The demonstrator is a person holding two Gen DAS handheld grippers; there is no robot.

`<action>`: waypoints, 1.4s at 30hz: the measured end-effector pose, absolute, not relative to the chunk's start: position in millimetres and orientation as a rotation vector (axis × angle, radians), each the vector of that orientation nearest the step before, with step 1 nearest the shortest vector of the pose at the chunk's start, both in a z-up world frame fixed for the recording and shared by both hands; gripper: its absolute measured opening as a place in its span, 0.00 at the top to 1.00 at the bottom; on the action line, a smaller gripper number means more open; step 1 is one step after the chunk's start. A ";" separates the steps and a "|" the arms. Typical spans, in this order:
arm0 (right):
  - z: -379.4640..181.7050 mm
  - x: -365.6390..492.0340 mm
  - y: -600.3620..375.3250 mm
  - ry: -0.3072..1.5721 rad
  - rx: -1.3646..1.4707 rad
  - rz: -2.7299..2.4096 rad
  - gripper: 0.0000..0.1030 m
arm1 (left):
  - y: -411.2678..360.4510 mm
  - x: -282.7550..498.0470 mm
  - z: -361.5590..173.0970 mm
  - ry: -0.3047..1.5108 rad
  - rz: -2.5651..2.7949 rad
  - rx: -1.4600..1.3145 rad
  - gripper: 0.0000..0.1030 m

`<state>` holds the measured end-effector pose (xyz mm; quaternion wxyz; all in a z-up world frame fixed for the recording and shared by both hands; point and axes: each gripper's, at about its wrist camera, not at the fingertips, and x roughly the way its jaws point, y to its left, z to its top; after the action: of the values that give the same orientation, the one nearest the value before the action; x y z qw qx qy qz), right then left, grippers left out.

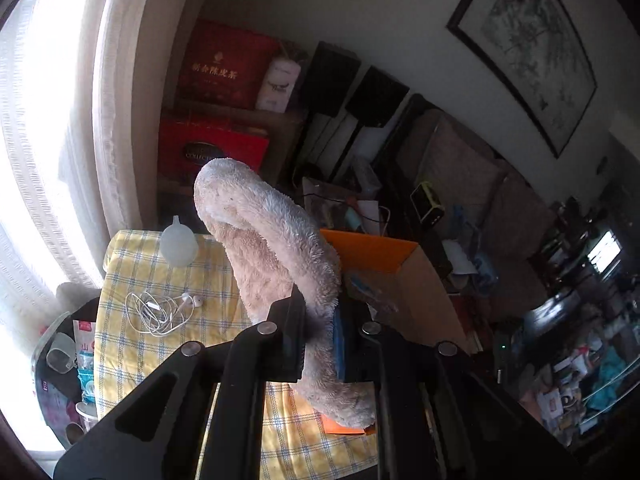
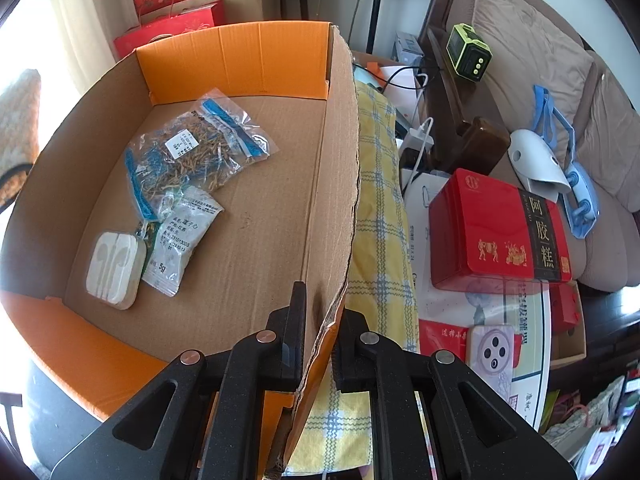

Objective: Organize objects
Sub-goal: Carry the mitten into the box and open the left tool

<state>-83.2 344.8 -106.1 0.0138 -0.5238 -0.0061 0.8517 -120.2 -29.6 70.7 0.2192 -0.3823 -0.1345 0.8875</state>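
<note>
Dangling the long fuzzy beige plush slipper (image 1: 276, 264) from my left tongs (image 1: 320, 340), pinched mid-length above the yellow checked surface (image 1: 168, 344), I am risking it snagging the orange cardboard box's (image 2: 240, 64) torn wall, where my right tongs (image 2: 320, 332) are straddling, unclamped.

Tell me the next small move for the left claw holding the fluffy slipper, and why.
Probably carry the slipper a little to the right, over the cardboard box, then lower it in. The left claw is clamped on it above the checked cloth, the right claw straddles the box wall as if steadying it, and the box floor beside the packets is bare.
</note>
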 end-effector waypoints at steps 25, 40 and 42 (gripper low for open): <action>-106.8 -82.4 345.9 -0.023 -1.632 2.650 0.90 | 131.0 -198.0 3.2 -0.321 2.226 -1.252 0.90; -106.6 -82.5 345.6 -0.018 -1.632 2.651 0.90 | 182.7 -210.7 -60.3 -0.308 2.074 -1.458 0.89; -106.6 -82.9 345.3 -0.018 -1.632 2.652 0.90 | 186.6 -207.4 -61.7 -0.245 2.067 -1.490 0.85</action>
<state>-82.9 345.3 -106.6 0.0141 -0.5241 -0.0056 0.8516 -207.4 186.6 -61.7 0.2868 -0.5577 -0.0918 0.7734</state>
